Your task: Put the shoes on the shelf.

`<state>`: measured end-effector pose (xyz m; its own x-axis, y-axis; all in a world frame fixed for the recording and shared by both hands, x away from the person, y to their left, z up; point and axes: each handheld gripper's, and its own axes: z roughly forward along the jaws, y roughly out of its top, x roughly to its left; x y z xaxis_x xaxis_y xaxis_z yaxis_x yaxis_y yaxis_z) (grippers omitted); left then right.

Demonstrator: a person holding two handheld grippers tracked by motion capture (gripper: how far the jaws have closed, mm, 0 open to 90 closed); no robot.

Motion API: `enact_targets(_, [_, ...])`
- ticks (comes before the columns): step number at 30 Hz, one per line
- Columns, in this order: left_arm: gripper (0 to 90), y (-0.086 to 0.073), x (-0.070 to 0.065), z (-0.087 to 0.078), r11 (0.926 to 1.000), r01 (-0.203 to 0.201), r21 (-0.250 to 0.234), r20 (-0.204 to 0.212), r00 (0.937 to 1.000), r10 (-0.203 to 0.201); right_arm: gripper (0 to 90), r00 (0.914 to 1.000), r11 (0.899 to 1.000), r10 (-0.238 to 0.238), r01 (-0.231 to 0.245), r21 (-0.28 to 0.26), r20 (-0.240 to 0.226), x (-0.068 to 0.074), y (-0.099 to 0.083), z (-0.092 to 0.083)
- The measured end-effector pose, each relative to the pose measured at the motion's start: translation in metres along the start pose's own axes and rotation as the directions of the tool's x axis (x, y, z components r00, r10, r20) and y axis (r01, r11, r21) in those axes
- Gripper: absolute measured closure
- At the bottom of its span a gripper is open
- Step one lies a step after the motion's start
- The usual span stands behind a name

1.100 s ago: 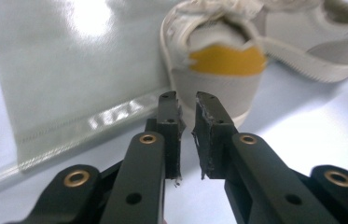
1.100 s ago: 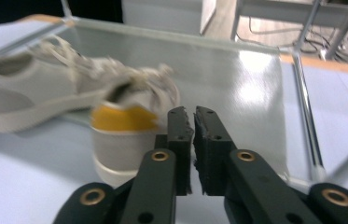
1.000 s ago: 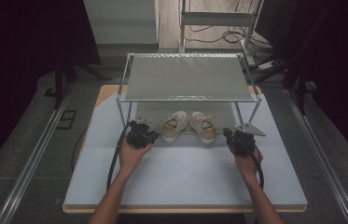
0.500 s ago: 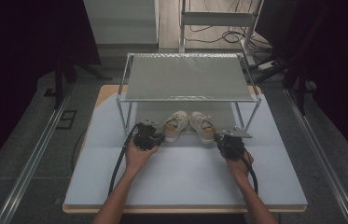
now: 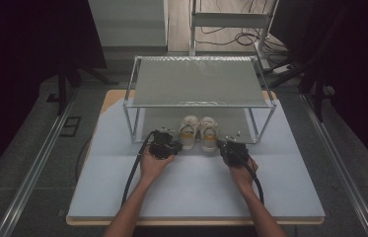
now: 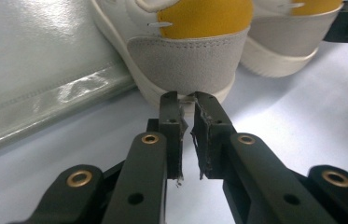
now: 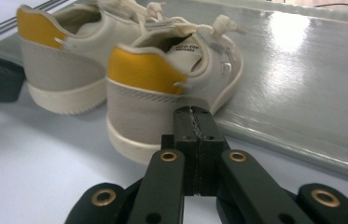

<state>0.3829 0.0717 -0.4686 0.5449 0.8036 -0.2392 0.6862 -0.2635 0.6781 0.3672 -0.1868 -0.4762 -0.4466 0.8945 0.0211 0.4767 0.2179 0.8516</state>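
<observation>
- Approach step: left gripper [image 5: 165,146] and right gripper [image 5: 233,149], jaws together and empty, sit just behind the shoes' [image 5: 199,132] heels at the rack's [image 5: 199,104] front, on the counter [image 5: 191,187].
- Next, I judge, each should push its heel further in.

A lab or recording studio: a white-topped table [image 5: 196,187] on a grey floor, black curtains [image 5: 18,74] at left and right, metal floor rails [image 5: 33,173], and loose cables [image 5: 231,29] at the far side.

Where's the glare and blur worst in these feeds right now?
Right gripper view: bright glare on the lower shelf, far edge soft. Left gripper view: shelf sheen at left, shoe heel slightly soft. High view: dim, dark surroundings, shoes shadowed under the rack.
</observation>
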Motion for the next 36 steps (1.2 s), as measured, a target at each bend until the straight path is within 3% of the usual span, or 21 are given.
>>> enact_targets(6, [81.2,0.004,-0.004,0.004,1.0000,0.001,0.001,0.010,1.0000,-0.001,89.9,0.9999,1.000,0.017,-0.017,-0.001,-0.004,0.005,0.002,0.009])
enact_targets(21, [81.9,0.018,-0.002,0.015,0.9998,-0.008,0.018,-0.019,0.9998,0.008,89.8,0.9993,1.000,0.021,-0.021,-0.001,-0.031,0.007,-0.001,0.007])
enact_targets(26, [81.9,0.018,-0.001,0.015,0.9997,-0.005,0.024,-0.018,0.9998,0.005,89.8,0.9965,1.000,-0.021,0.019,-0.019,-0.081,0.023,-0.006,-0.006])
enact_targets(30, [81.9,0.019,-0.002,0.016,0.9997,-0.001,0.026,-0.020,0.9998,0.002,89.8,0.9934,0.998,-0.054,0.053,-0.014,-0.101,0.033,-0.007,-0.006])
enact_targets(36, [81.6,0.019,-0.001,0.017,0.9998,0.004,0.021,-0.016,0.9999,-0.004,89.9,0.9957,0.999,-0.036,0.036,0.005,-0.085,0.027,-0.005,0.003])
